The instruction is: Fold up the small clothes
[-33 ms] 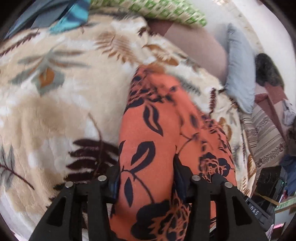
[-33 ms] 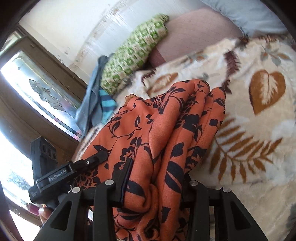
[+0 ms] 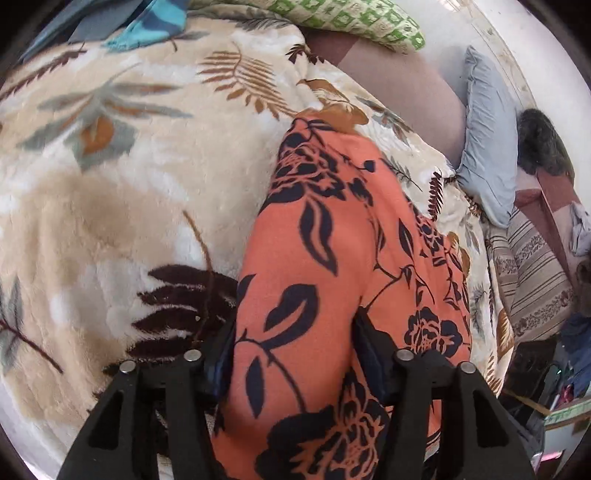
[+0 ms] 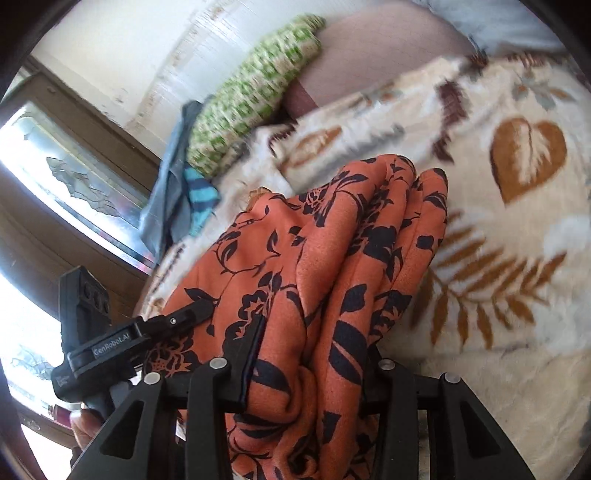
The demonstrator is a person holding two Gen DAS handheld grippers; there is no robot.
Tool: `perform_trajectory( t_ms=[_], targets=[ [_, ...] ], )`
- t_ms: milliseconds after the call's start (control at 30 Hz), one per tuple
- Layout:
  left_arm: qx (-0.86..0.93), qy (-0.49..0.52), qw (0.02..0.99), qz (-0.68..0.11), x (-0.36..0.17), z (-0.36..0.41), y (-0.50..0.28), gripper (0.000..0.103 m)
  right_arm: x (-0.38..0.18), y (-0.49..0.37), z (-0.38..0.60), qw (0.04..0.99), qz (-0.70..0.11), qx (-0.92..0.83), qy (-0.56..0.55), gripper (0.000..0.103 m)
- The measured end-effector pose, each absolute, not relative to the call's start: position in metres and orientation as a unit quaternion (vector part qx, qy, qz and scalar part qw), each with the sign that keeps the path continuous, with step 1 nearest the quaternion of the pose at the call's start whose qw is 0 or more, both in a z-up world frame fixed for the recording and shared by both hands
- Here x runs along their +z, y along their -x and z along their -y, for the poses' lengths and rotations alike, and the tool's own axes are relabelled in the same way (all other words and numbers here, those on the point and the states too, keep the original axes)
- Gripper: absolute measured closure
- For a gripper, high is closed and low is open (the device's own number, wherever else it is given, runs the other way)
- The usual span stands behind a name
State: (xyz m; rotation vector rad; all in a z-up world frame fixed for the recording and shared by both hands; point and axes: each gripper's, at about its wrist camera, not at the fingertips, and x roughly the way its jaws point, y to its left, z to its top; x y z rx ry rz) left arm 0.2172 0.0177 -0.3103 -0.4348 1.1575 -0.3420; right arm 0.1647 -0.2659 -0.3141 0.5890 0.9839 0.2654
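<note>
Barely shifted since the earlier frame: same grip on both sides, same lie of the cloth, only a slight blur in the right wrist view. Left gripper (image 3: 293, 332) clamped on the orange floral garment (image 3: 332, 240), jaws set fairly wide with a thick fold of the fabric filling the gap between them. Right gripper (image 4: 314, 343) likewise closed around a bunched, layered stack of the same garment (image 4: 332, 266), several folds standing side by side beyond the fingers. Seen from the right wrist, left gripper's tip (image 4: 199, 310) pressed against the garment's left side. Garment stretched over the leaf-patterned blanket (image 3: 110, 221), running from the near edge toward the far edge, its far end stopping just short of where the blanket ends. Past that far edge, a green checked pillow (image 3: 351, 18); at the far left corner, a blue striped cloth (image 3: 155, 18); off the right edge, a grey pillow (image 3: 487, 140).
</note>
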Motion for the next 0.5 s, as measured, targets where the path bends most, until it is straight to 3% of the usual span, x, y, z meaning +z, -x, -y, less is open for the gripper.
perform_trajectory(
  t_ms=[67,133,233,400,500],
  targets=[
    [-0.165,0.181,0.813,-0.528,-0.302,-0.015,-0.214,0.042,-0.32,-0.159,0.275,0.835,-0.439,0.137,-0.302,0.057],
    [-0.148,0.136,0.835,-0.513,-0.298,-0.008,-0.21,0.032,-0.317,-0.162,0.274,0.833,-0.45,0.135,-0.294,0.05],
    [-0.137,0.111,0.848,-0.499,-0.296,-0.003,-0.205,0.029,-0.317,-0.163,0.272,0.837,-0.453,0.136,-0.274,0.045],
    [-0.112,0.093,0.86,-0.49,-0.296,-0.007,-0.196,0.015,-0.318,-0.163,0.272,0.834,-0.455,0.139,-0.278,0.042],
    [-0.108,0.098,0.862,-0.485,-0.295,-0.013,-0.185,0.015,-0.313,-0.157,0.273,0.834,-0.465,0.133,-0.266,0.037]
  ],
)
